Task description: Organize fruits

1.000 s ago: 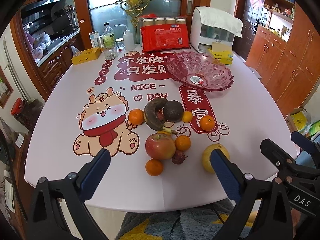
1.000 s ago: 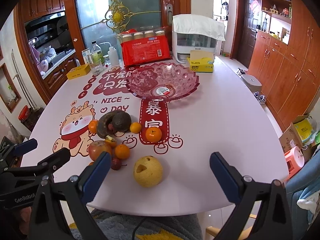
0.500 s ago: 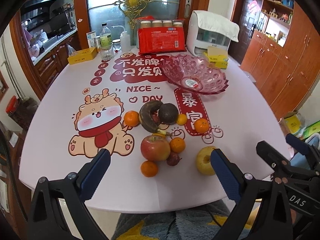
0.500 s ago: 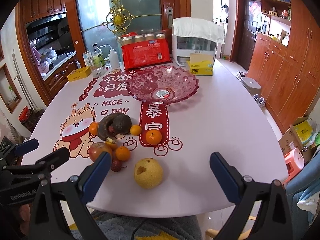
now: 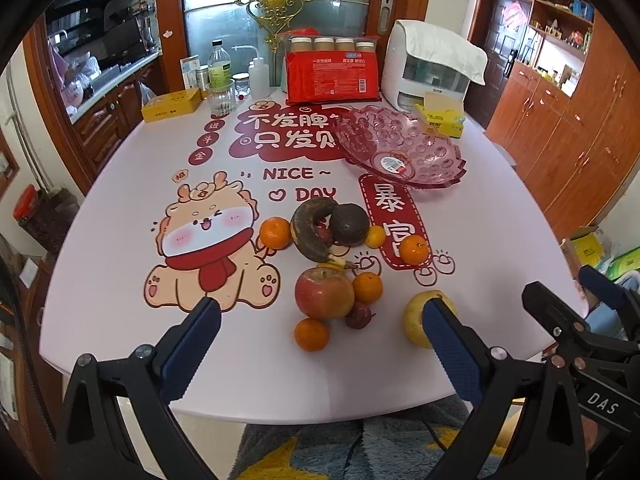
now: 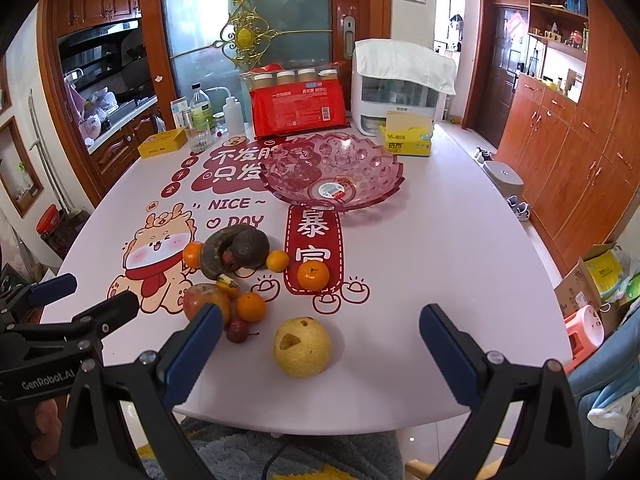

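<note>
While the left gripper (image 5: 318,346) hangs level off the table's near edge, jaws spread wide and holding nothing, the left wrist view shows the fruits clustered near that edge: an apple (image 5: 324,294) touching small oranges, with a pear (image 5: 416,316) towards the right corner. From the right wrist view, the right gripper (image 6: 320,346) also stands wide open and empty, the pear (image 6: 302,346) between its fingers, the pink bowl (image 6: 332,172) mid-table beyond.

Wooden cabinets (image 6: 576,152) flank a frosted glass door (image 6: 256,32).
</note>
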